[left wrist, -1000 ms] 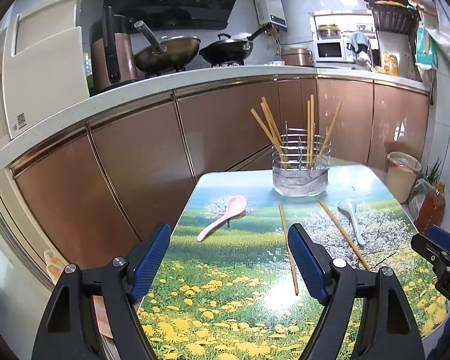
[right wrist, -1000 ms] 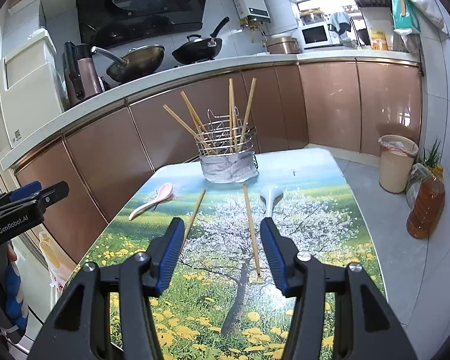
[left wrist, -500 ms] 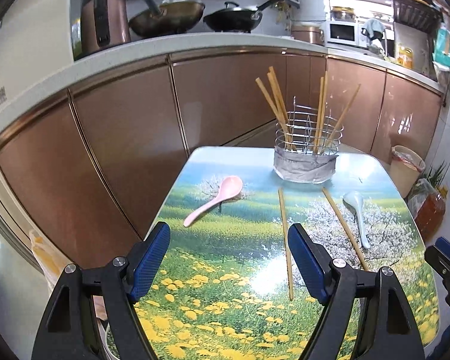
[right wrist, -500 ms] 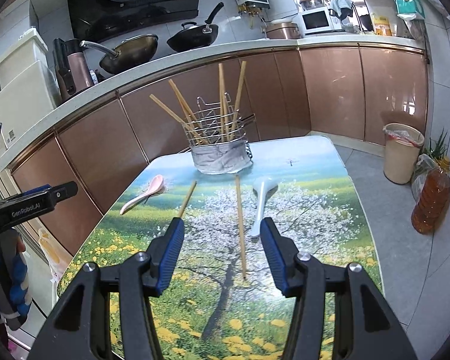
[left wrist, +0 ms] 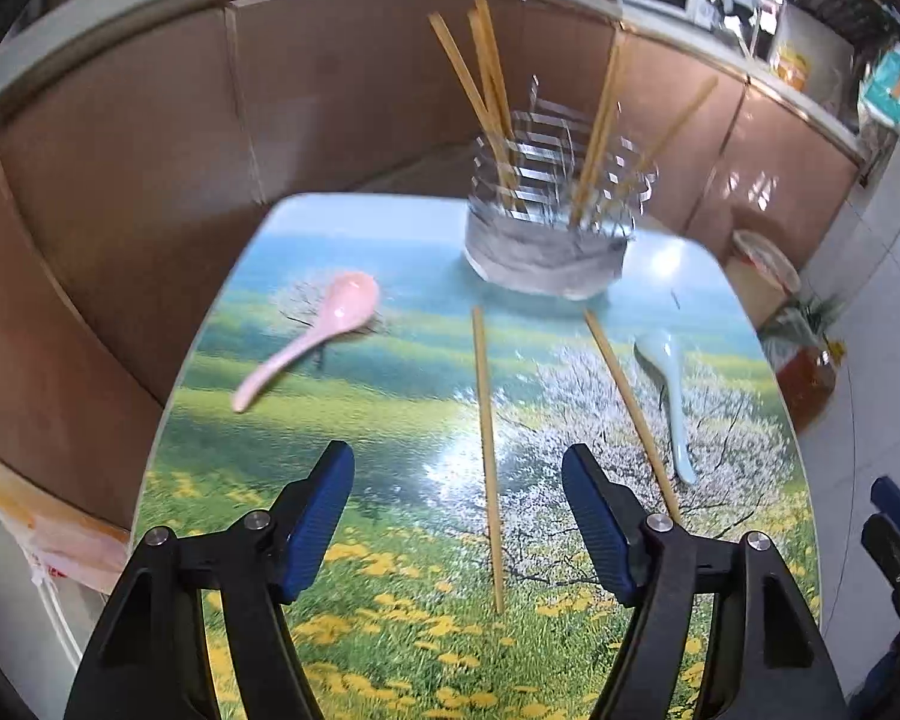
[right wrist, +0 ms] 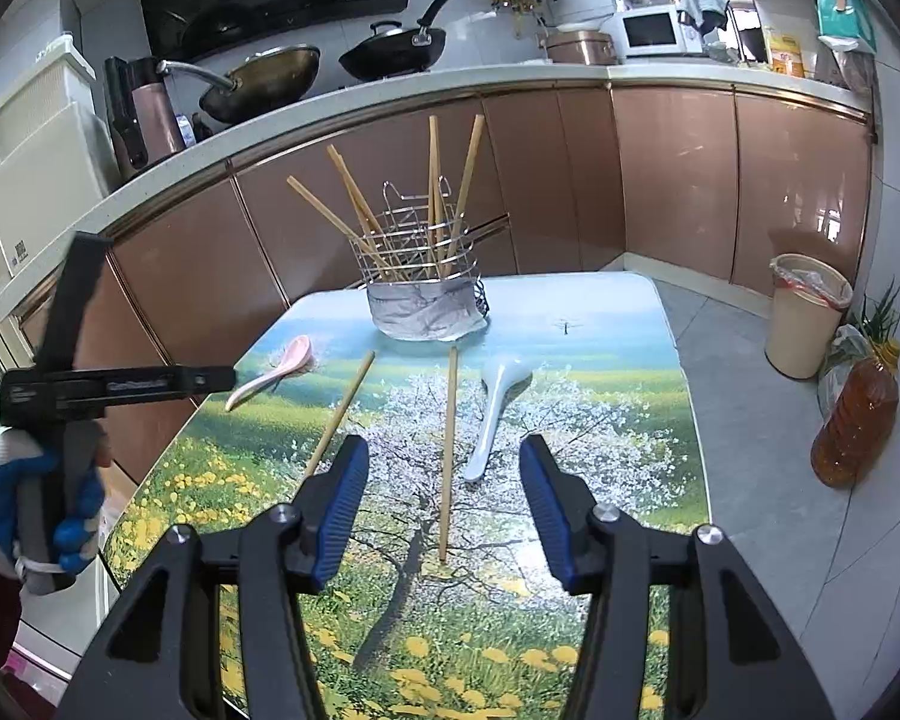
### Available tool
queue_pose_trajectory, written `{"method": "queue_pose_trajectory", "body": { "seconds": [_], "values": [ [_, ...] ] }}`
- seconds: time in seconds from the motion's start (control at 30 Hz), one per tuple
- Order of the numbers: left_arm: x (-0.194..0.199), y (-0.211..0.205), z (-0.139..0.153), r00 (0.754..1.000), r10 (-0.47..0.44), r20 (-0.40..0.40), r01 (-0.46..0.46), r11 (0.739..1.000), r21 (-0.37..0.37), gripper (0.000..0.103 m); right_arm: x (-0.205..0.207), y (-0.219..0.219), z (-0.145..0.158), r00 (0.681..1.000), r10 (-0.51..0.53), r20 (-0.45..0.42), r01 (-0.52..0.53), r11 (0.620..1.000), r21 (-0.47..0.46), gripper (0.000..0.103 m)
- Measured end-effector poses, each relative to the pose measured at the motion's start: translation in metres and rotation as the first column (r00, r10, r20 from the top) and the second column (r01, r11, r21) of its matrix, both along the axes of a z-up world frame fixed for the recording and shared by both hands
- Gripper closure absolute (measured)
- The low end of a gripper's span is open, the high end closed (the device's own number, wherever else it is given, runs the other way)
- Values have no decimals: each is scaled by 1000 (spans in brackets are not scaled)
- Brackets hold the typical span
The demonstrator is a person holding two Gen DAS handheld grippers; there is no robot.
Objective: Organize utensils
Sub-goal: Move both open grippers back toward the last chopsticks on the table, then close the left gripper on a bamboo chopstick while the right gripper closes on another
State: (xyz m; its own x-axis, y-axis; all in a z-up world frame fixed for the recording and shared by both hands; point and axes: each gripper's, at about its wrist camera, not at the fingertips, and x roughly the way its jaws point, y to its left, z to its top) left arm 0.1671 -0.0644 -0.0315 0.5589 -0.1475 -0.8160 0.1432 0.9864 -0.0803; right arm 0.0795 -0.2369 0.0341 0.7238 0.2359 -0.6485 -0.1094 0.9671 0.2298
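Left gripper (left wrist: 457, 468): jaws closing, nothing pressed between the pads; left chopstick (left wrist: 487, 456) lying flat on the table (left wrist: 342, 612) in the gap below them, long axis running straight away toward the wire chopstick basket (left wrist: 549, 228).

Pink spoon (left wrist: 312, 339) off to the left, bowl end far, handle angled back toward the table's left edge. Left chopstick centred under the left gripper, so nearer that hand. Right chopstick (right wrist: 448, 450) lying lengthwise between the right gripper's open fingers, nothing gripped; right gripper (right wrist: 444, 468) hovering above it, the nearer hand for this one. Pale blue spoon (right wrist: 493, 414) just right of it, handle toward the camera, bowl toward the basket. Basket at the far end, wrapped low in grey foil, holding several upright chopsticks.

Writing: white lettering on the left gripper's black body in the right wrist view, too blurred to read. Microwave (right wrist: 651, 30) and counter packaging show no legible text.
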Motion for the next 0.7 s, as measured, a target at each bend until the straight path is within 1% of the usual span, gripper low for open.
{"method": "queue_pose_trajectory", "body": {
  "seconds": [0.07, 0.13, 0.17, 0.27, 0.37, 0.47, 0.57, 0.63, 0.7],
  "values": [
    [9, -4, -10, 999, -36, -29, 36, 999, 7, 33, 12, 2, -3, 1000, 17, -25, -17, 1000, -8, 53],
    [19, -7, -17, 996, -67, -54, 68, 998, 11, 34, 29, 7, -9, 998, 41, -56, -42, 999, -18, 60],
    [25, -8, -22, 994, -84, -68, 85, 996, 16, 36, 39, 10, -13, 996, 54, -74, -56, 998, -25, 60],
    [44, -10, -35, 986, -126, -113, 129, 992, 14, 41, 72, 17, -27, 987, 89, -131, -91, 996, -10, 67],
    [69, -12, -49, 974, -155, -167, 158, 987, 6, 46, 105, 29, -45, 974, 118, -193, -125, 992, -27, 70],
    [93, -16, -59, 962, -174, -209, 177, 984, -1, 49, 131, 40, -59, 959, 146, -243, -160, 986, -41, 73],
    [117, -21, -65, 956, -181, -233, 187, 982, 5, 49, 156, 53, -69, 944, 171, -282, -199, 977, -71, 73],
    [131, -23, -69, 953, -176, -248, 185, 983, 16, 52, 171, 59, -73, 936, 181, -301, -216, 973, -86, 74],
    [143, -24, -75, 945, -174, -275, 185, 983, 14, 59, 183, 60, -76, 932, 182, -313, -221, 971, -94, 75]
  ]
}}
